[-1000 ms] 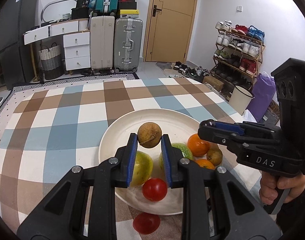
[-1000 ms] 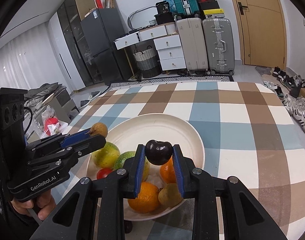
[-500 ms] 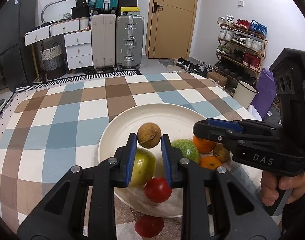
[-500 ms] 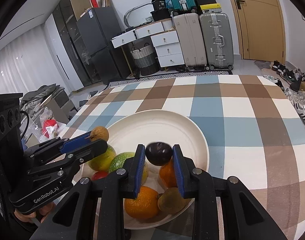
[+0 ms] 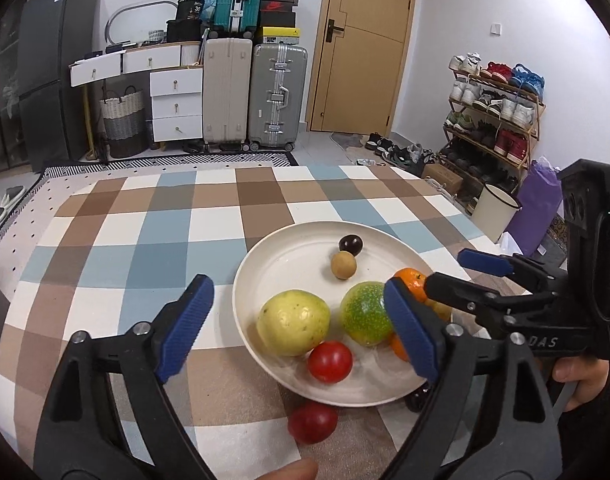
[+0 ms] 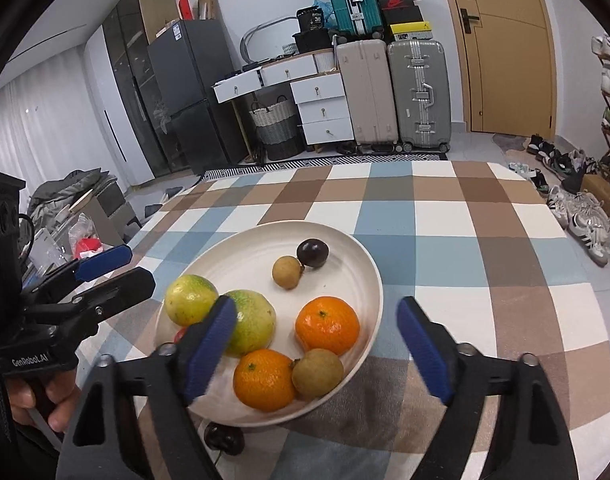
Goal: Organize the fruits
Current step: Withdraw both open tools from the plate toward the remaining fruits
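Now the checked table (image 6: 485,240) bears the white plate (image 6: 369,264); both grippers, left (image 5: 301,330) and right (image 6: 317,346), are opening with nothing between them (over its near edge); brown fruit (image 6: 288,272) touches dark fruit (image 6: 312,253) on the plate.

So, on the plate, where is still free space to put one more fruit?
The plate is bare at its far-left part, left of the small brown fruit and dark fruit. The near half, around the oranges, is crowded.

Both wrist views look down, close, sharing the plate (image 5: 265,256) from opposite sides
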### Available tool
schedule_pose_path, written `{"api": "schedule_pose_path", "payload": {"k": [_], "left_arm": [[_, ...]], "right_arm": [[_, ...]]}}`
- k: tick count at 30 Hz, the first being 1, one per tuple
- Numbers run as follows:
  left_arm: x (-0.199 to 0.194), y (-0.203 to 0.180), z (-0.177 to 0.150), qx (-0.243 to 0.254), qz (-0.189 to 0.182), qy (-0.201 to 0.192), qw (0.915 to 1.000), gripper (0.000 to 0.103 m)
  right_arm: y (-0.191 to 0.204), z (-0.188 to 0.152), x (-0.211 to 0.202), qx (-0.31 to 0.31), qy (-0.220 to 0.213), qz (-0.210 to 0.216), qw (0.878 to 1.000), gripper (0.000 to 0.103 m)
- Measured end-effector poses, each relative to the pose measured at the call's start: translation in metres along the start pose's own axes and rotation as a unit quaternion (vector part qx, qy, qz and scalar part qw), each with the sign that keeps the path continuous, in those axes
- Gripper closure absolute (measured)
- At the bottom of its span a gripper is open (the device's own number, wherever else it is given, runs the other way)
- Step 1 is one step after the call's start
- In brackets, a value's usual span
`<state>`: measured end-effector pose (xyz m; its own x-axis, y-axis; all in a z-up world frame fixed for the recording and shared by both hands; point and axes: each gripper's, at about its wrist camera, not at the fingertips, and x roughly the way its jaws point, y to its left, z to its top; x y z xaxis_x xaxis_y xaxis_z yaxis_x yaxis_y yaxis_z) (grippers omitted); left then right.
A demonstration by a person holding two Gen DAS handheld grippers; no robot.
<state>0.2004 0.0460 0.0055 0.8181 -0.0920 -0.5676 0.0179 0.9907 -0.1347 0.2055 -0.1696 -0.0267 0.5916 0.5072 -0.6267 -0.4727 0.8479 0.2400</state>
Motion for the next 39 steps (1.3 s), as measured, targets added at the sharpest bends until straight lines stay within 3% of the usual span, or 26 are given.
{"api": "schedule_pose_path", "payload": {"k": [3, 23, 39], "left_arm": [[-0.010, 0.001, -0.002, -0.008, 0.008, -0.007, 0.9999, 0.001], [-0.050, -0.002, -0.037, 0.006, 0.021, 0.020, 0.9995, 0.001], [-0.030, -0.002, -0.060, 0.018, 0.023, 0.059, 0.9978, 0.001]], "right_arm": [[0.002, -0.002, -0.009, 0.000, -0.004, -0.009, 1.000, 0.001], [0.024, -0.029, -0.038, -0.030, 0.027, -0.023, 0.999, 0.000], [0.027, -0.051, -0.025, -0.035, 0.079, -0.038, 0.996, 0.000]]}}
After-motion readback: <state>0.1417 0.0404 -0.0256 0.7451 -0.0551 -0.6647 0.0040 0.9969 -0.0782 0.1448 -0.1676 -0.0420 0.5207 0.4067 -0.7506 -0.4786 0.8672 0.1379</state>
